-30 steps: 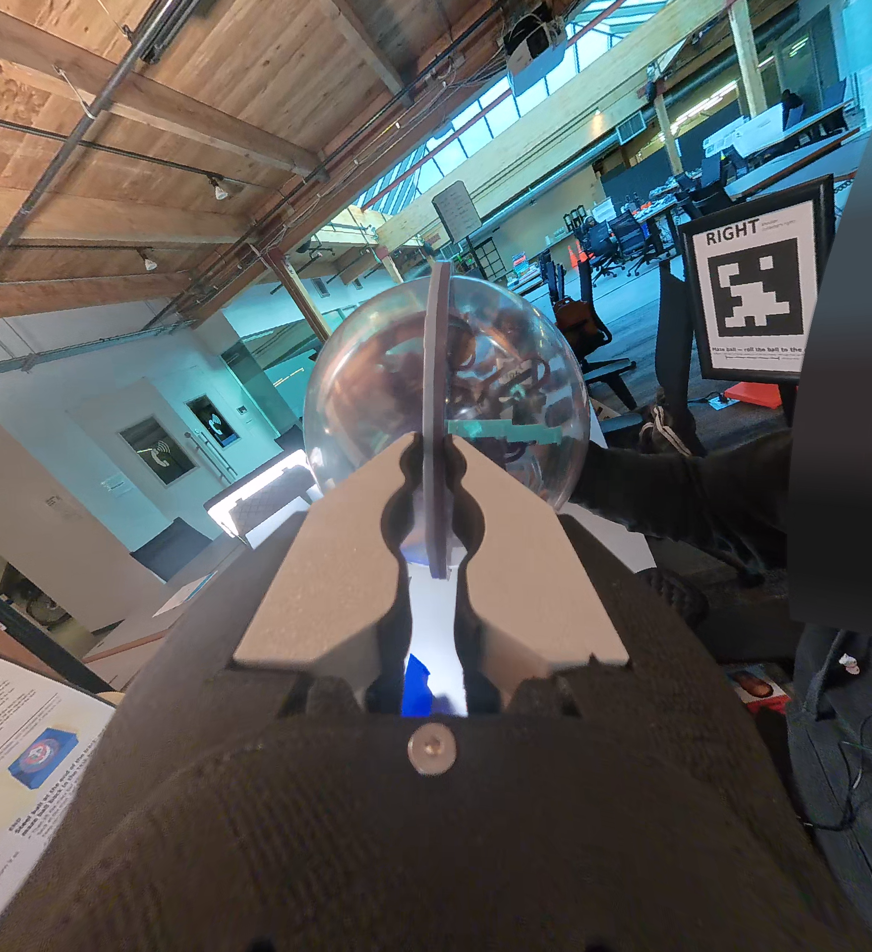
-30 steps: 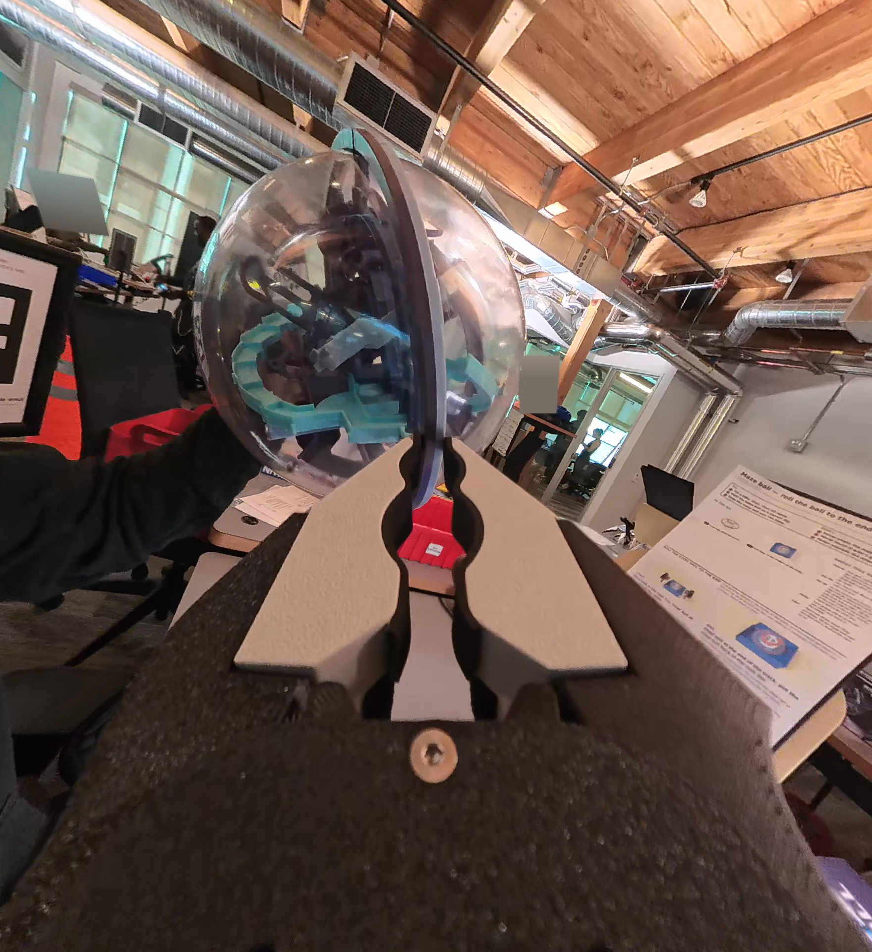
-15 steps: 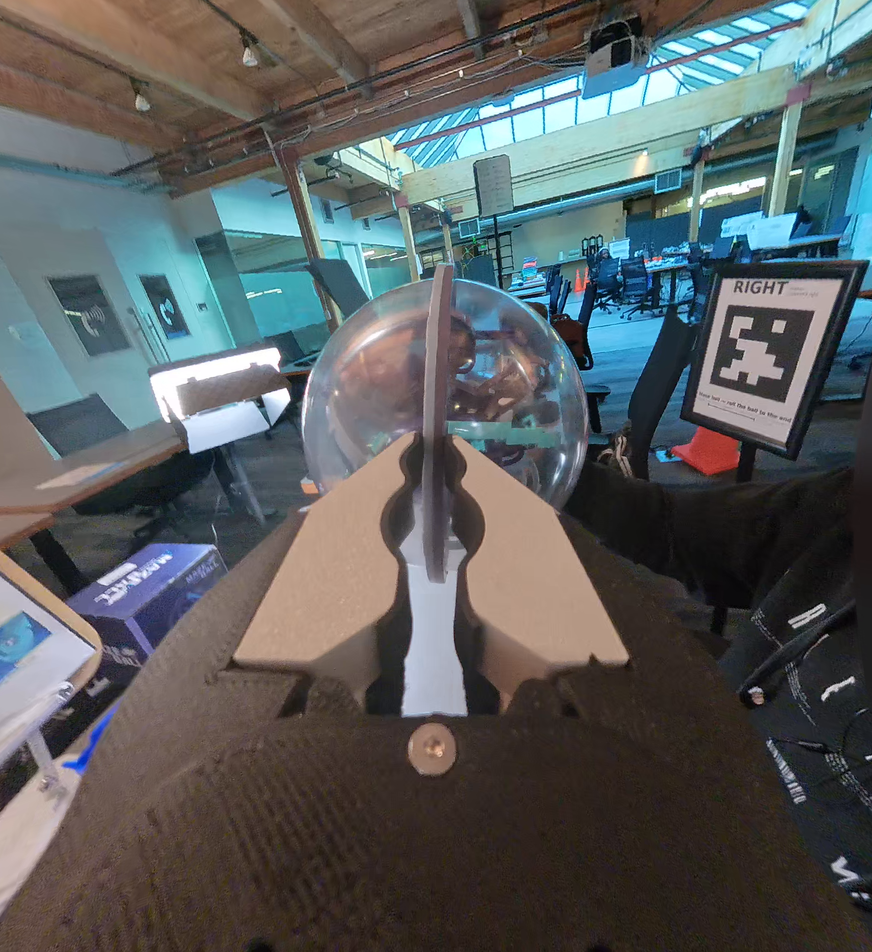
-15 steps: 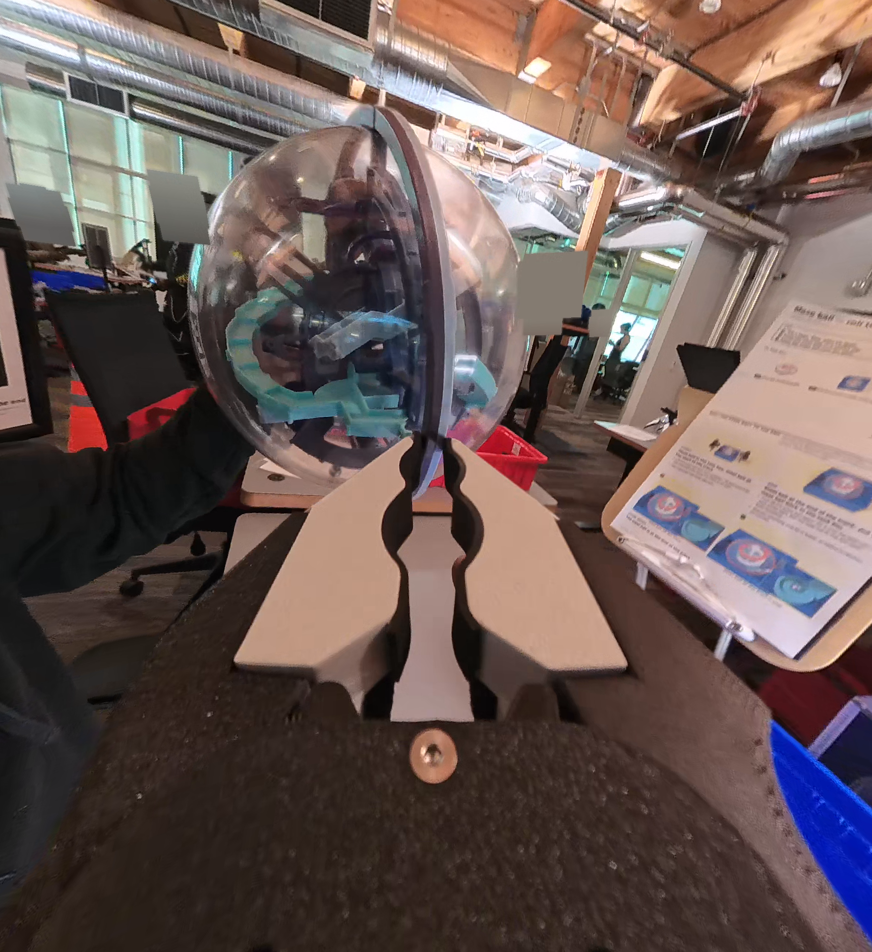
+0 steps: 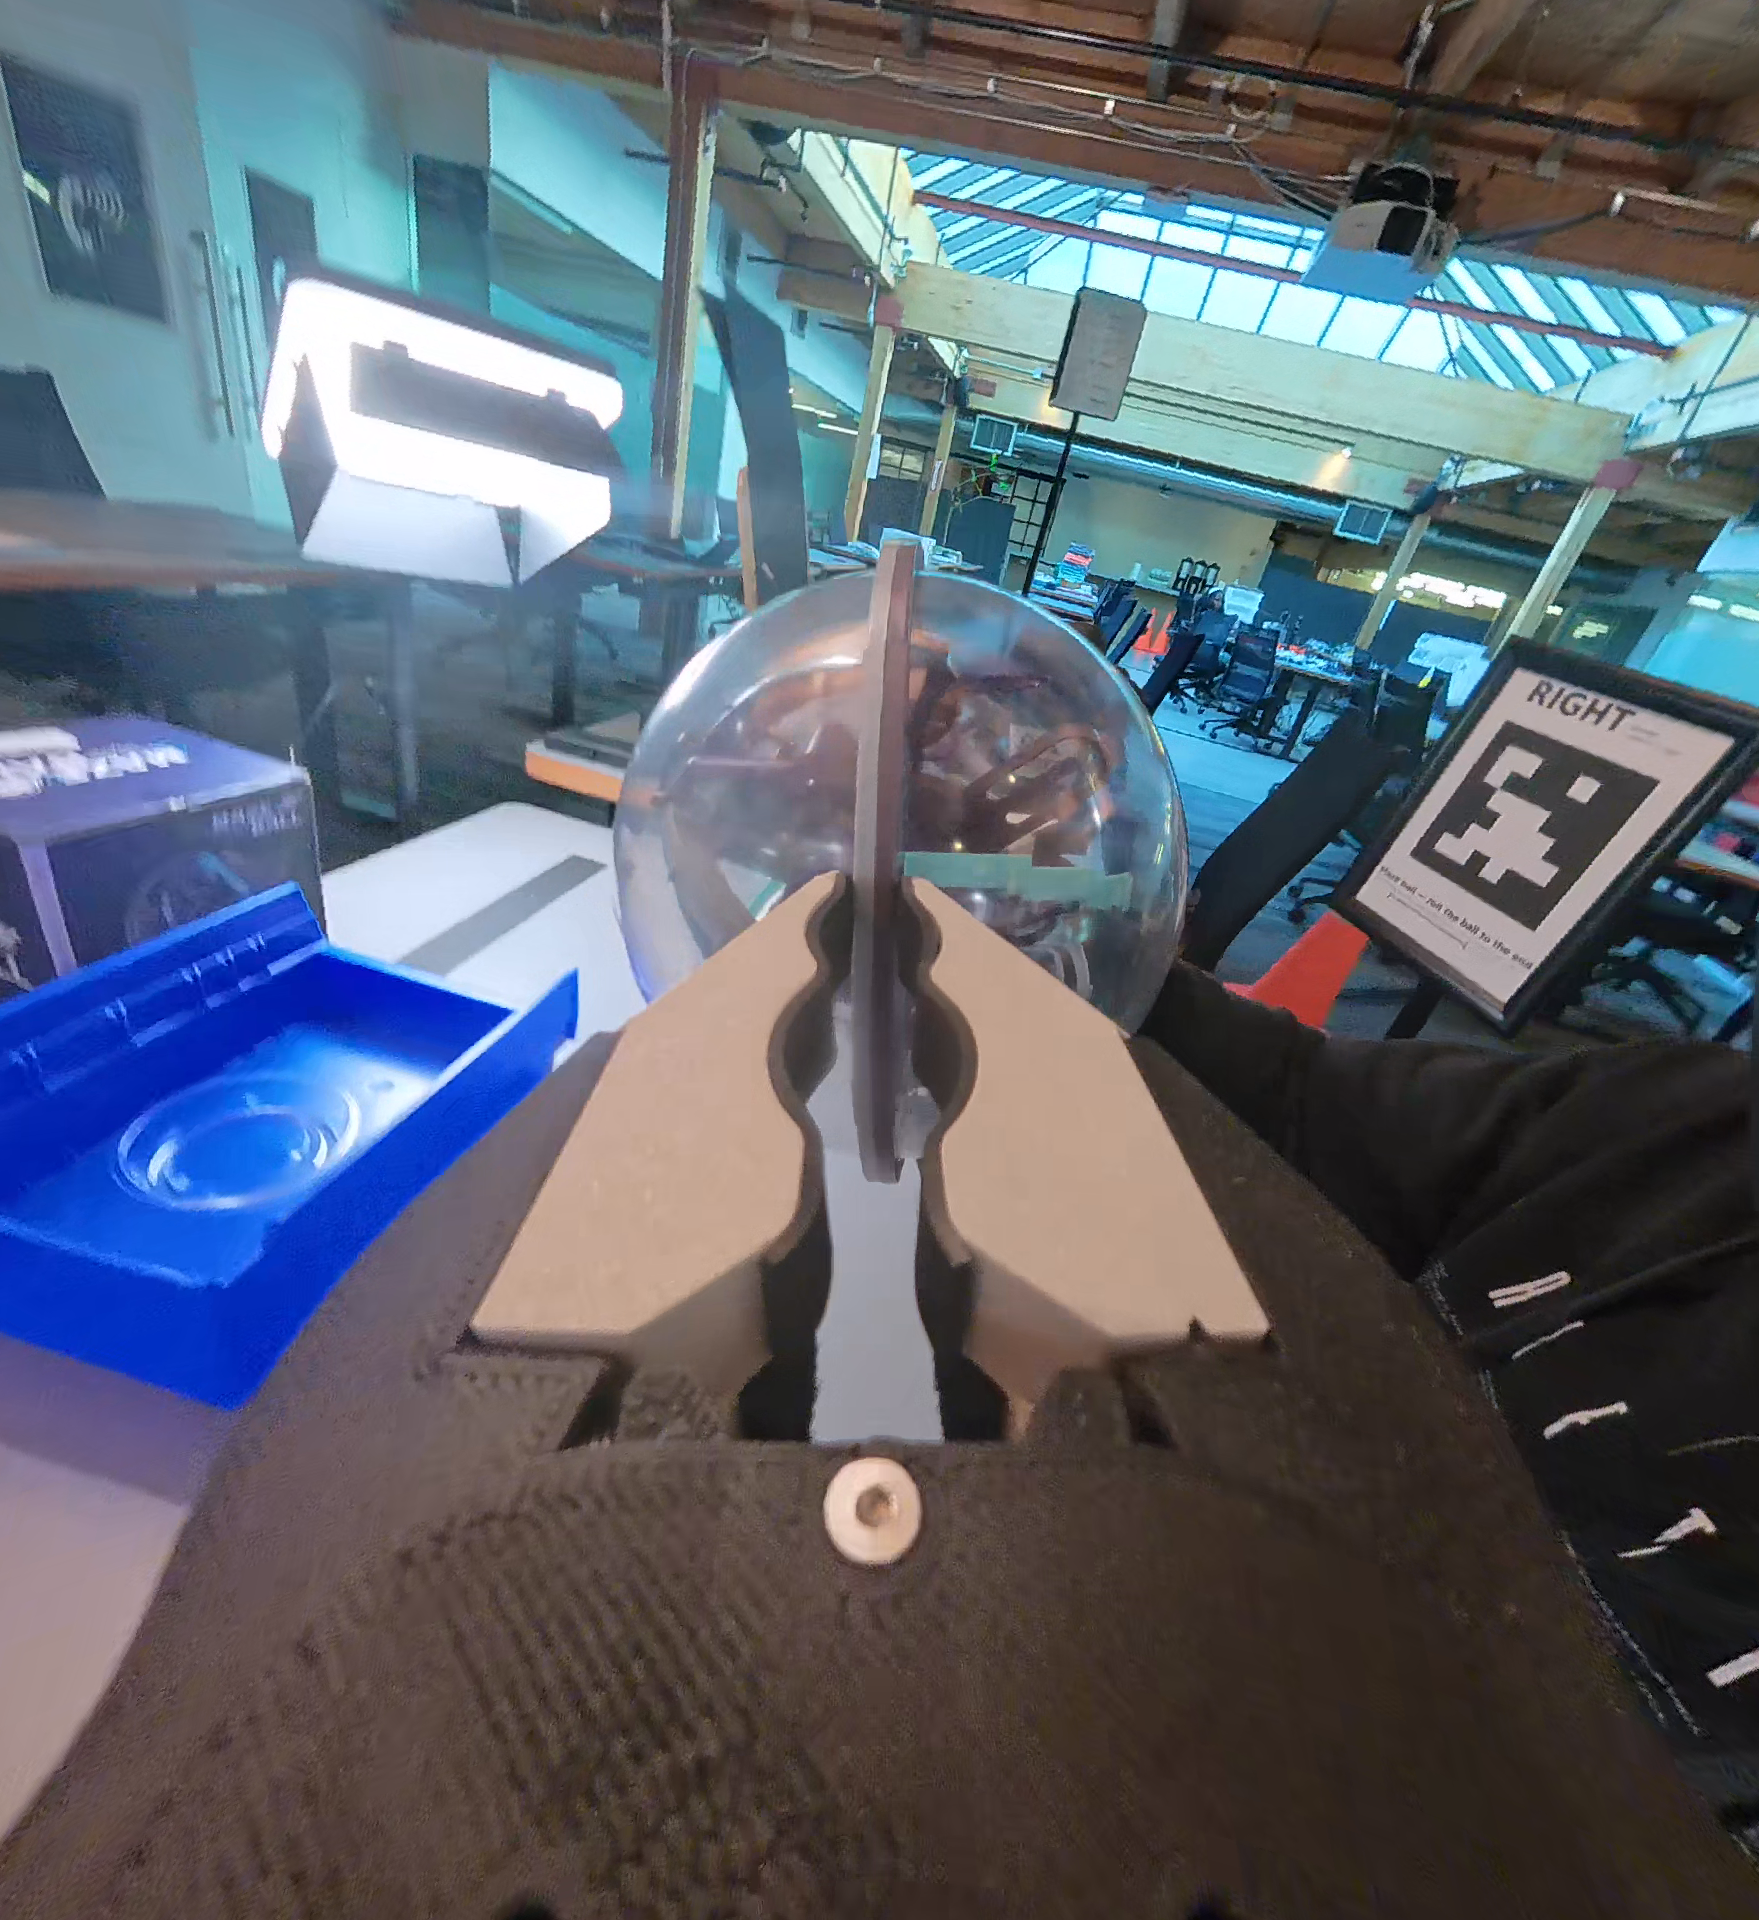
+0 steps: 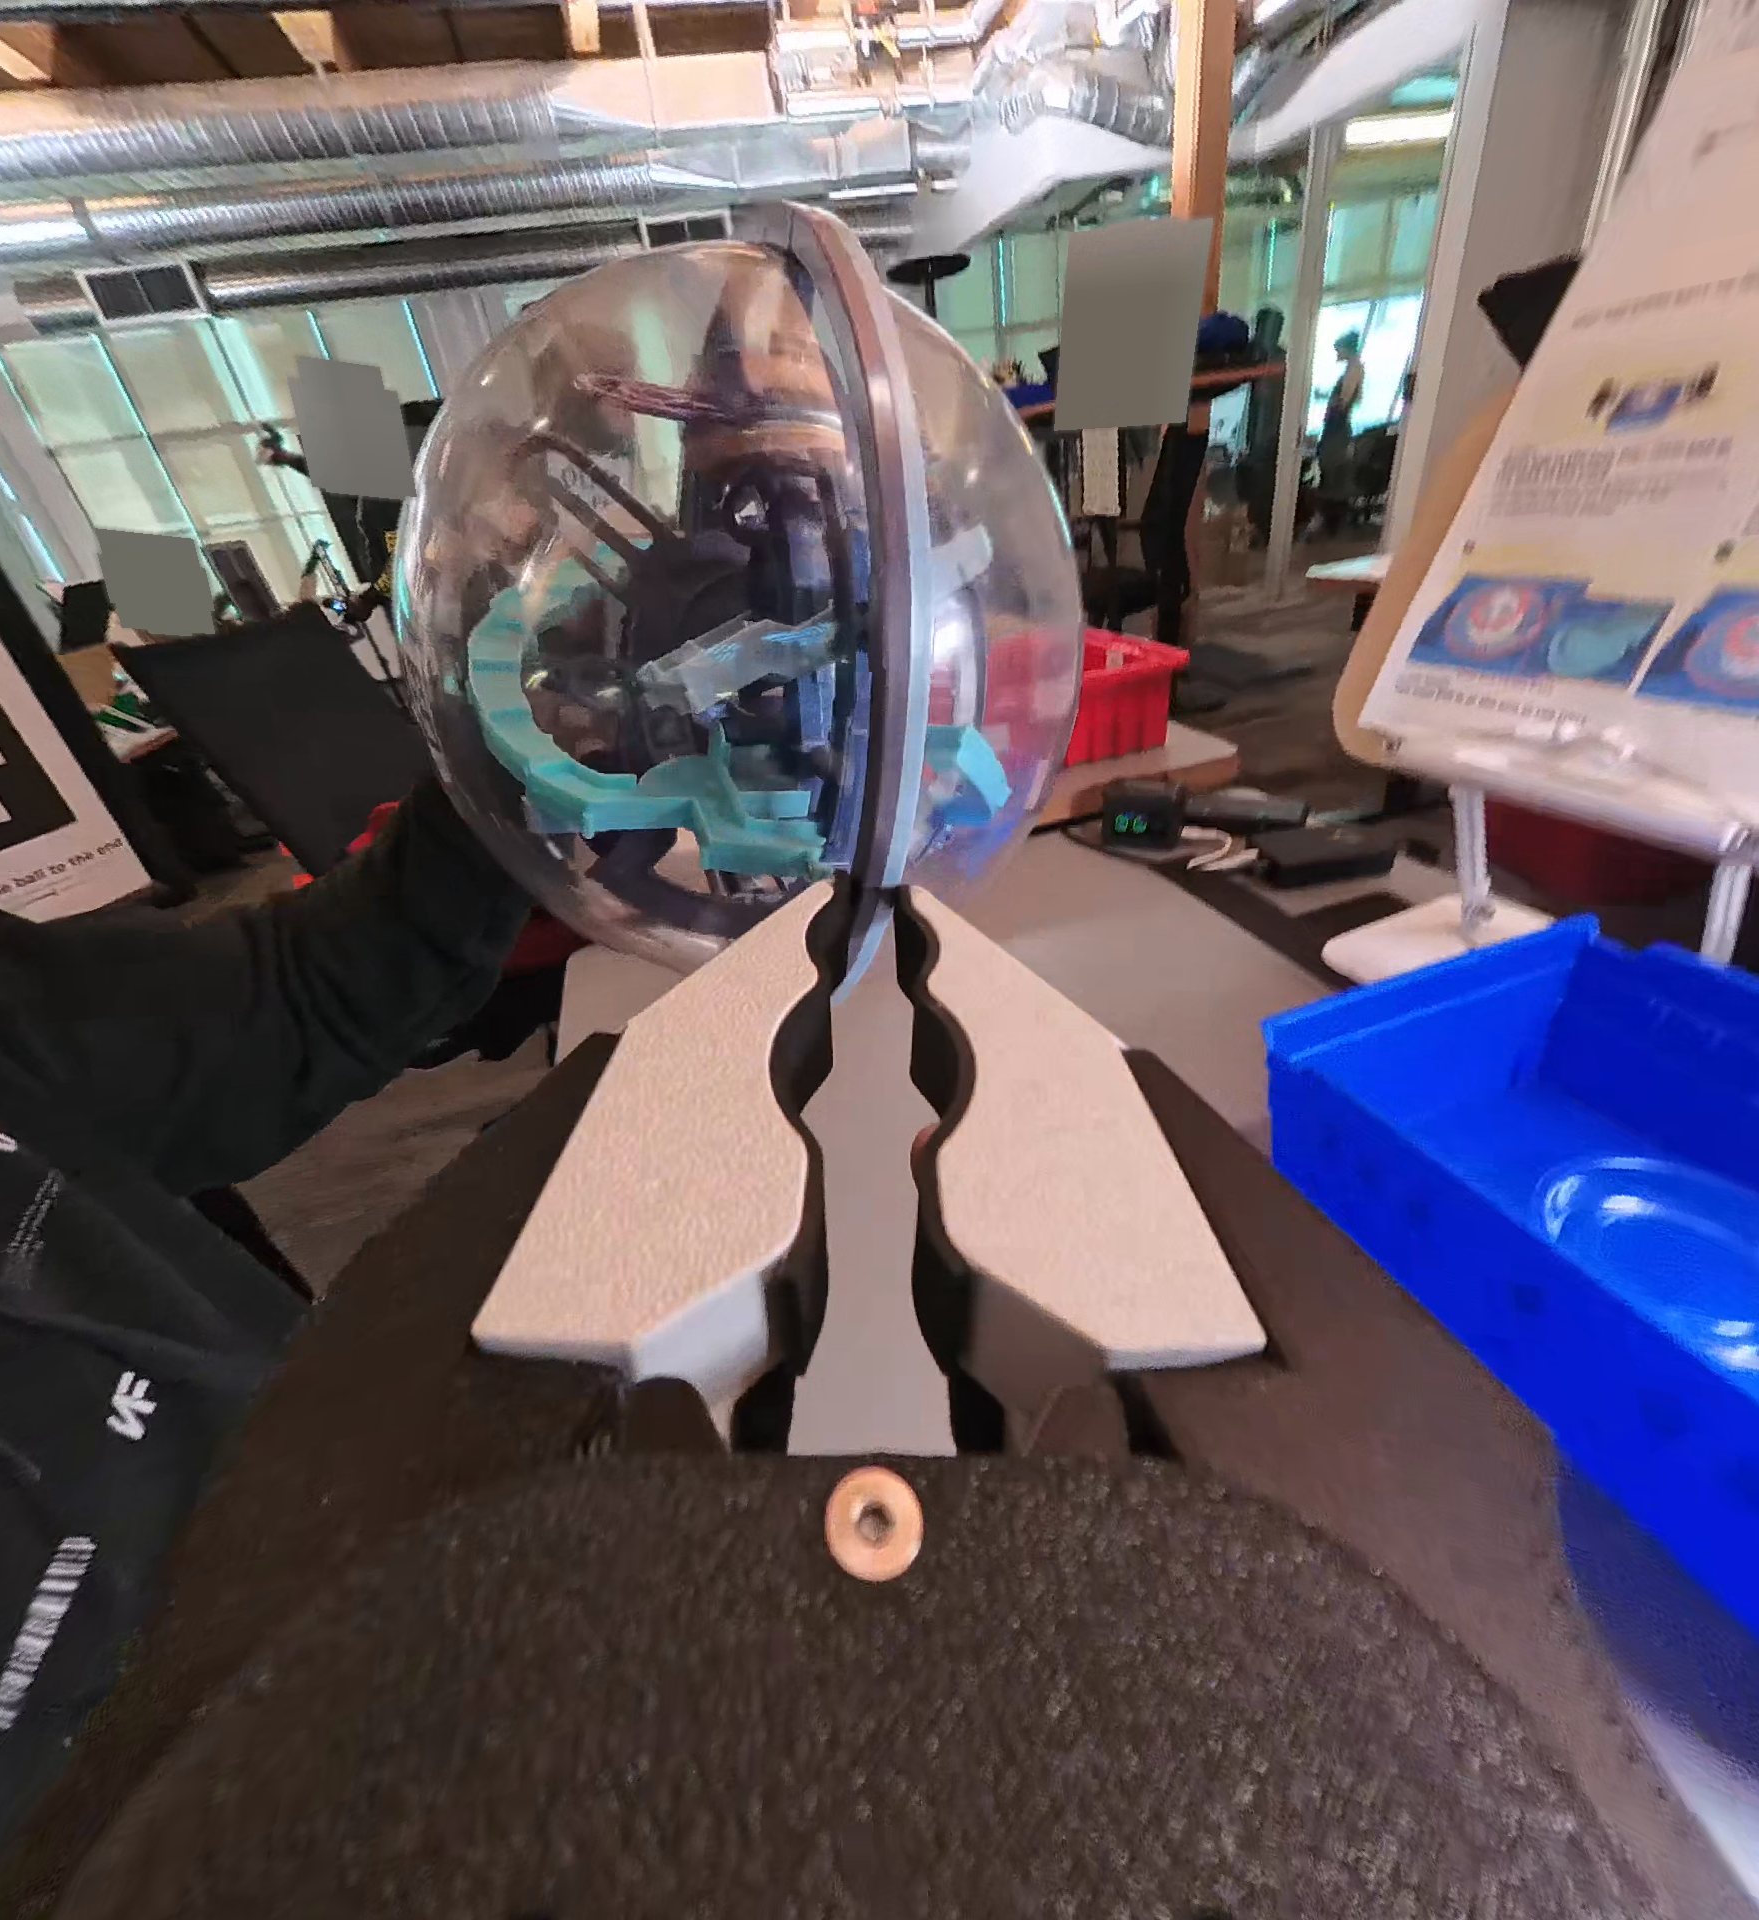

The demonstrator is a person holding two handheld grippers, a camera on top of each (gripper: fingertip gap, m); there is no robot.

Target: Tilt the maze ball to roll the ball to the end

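Observation:
The maze ball (image 5: 1000,790) is a clear sphere with a grey rim around its middle and teal and dark tracks inside. It is held in the air between both grippers. My left gripper (image 5: 880,904) is shut on the rim, which runs deep between its grey fingers. My right gripper (image 6: 867,902) is shut on the rim at the ball's (image 6: 646,623) opposite side, gripping it only at the fingertips. The small ball inside cannot be made out. A black sleeve (image 6: 179,1008) reaches to the sphere from the left.
A blue tray (image 5: 179,1132) with a clear round cradle sits on the white table (image 5: 480,883) and also shows in the right wrist view (image 6: 1477,1164). A dark blue box (image 5: 116,831), a framed marker sign (image 5: 1540,831) and an instruction board (image 6: 1633,582) stand around.
Both grippers have pitched down with the ball: ceiling views gave way to the room, table and blue tray. The grip on the rim has not changed.

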